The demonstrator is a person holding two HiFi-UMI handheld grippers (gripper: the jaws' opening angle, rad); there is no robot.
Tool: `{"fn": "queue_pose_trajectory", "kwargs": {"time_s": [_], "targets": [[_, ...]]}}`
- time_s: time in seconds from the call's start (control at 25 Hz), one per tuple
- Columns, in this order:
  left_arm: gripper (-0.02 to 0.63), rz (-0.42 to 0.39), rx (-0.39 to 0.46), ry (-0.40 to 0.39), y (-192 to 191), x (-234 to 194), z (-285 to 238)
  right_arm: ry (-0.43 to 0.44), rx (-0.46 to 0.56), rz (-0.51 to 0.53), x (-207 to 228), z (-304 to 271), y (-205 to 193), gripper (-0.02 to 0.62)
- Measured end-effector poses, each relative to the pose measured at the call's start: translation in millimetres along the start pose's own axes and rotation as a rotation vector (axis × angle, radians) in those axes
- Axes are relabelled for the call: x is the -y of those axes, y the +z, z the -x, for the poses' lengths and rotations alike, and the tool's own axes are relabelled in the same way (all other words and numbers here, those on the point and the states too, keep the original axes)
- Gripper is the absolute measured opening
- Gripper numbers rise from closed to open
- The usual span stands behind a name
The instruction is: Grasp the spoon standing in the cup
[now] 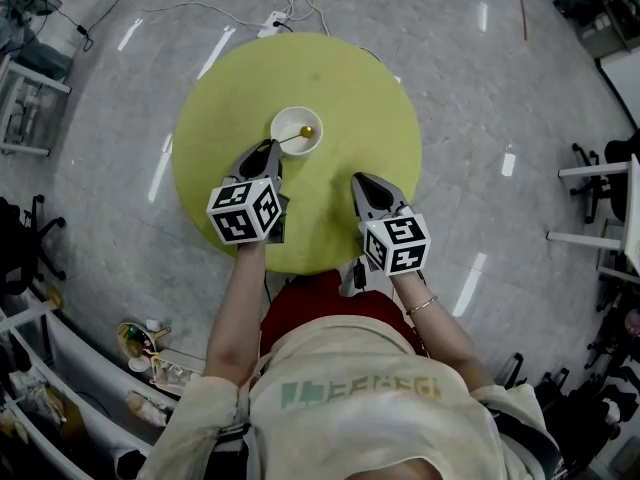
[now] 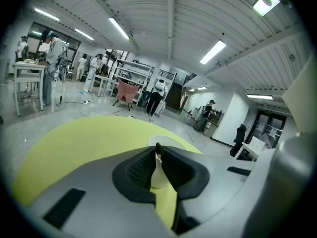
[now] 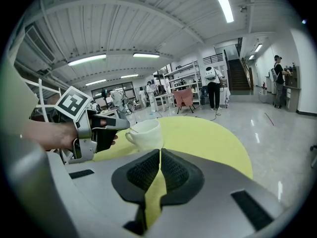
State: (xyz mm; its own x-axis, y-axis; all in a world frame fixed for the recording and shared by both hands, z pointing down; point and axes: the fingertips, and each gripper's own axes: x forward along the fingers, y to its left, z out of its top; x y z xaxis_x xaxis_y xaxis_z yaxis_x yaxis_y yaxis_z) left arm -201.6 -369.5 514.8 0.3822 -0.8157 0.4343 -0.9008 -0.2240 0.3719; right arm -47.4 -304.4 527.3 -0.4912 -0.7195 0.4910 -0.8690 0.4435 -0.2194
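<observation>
A white cup [image 1: 290, 118] stands near the middle of a round yellow-green table [image 1: 370, 98]. In it leans a spoon [image 1: 305, 132] with a gold bowl, its thin handle pointing toward my left gripper [image 1: 272, 148]. In the left gripper view the left gripper [image 2: 158, 150] has its jaws closed on the spoon handle [image 2: 158, 147], with the cup [image 2: 171, 142] just behind. In the right gripper view the left gripper [image 3: 124, 125] touches the handle beside the cup [image 3: 146, 135]. My right gripper [image 1: 358, 180] [image 3: 160, 152] hovers shut and empty over the table, right of the cup.
A power strip with cables [image 1: 272, 23] lies on the floor beyond the table. Desks and chairs [image 1: 600, 198] stand at the right. Clutter [image 1: 150, 353] lies on the floor at lower left. People stand far off in the hall [image 2: 49, 58].
</observation>
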Motion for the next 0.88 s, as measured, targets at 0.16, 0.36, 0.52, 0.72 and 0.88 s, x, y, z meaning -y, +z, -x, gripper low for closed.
{"fn": "queue_pose_trajectory", "kwargs": {"time_s": [0.16, 0.36, 0.52, 0.72, 0.88], "targets": [[0.046, 0.003, 0.006, -0.006, 0, -1, 2, 0.000, -0.003, -0.001, -3, 0, -2, 0.038], [0.038, 0.001, 0.014, -0.015, 3, 2, 2, -0.005, -0.007, -0.011, -2, 2, -4, 0.038], [0.034, -0.007, 0.022, -0.020, 4, 4, 4, -0.008, -0.008, -0.009, -3, 5, -6, 0.038], [0.031, -0.012, 0.037, -0.022, 6, 7, 7, -0.011, -0.003, -0.010, -3, 10, -7, 0.038], [0.029, -0.018, 0.048, -0.019, 10, 10, 9, -0.011, 0.000, -0.011, -2, 13, -6, 0.038]]}}
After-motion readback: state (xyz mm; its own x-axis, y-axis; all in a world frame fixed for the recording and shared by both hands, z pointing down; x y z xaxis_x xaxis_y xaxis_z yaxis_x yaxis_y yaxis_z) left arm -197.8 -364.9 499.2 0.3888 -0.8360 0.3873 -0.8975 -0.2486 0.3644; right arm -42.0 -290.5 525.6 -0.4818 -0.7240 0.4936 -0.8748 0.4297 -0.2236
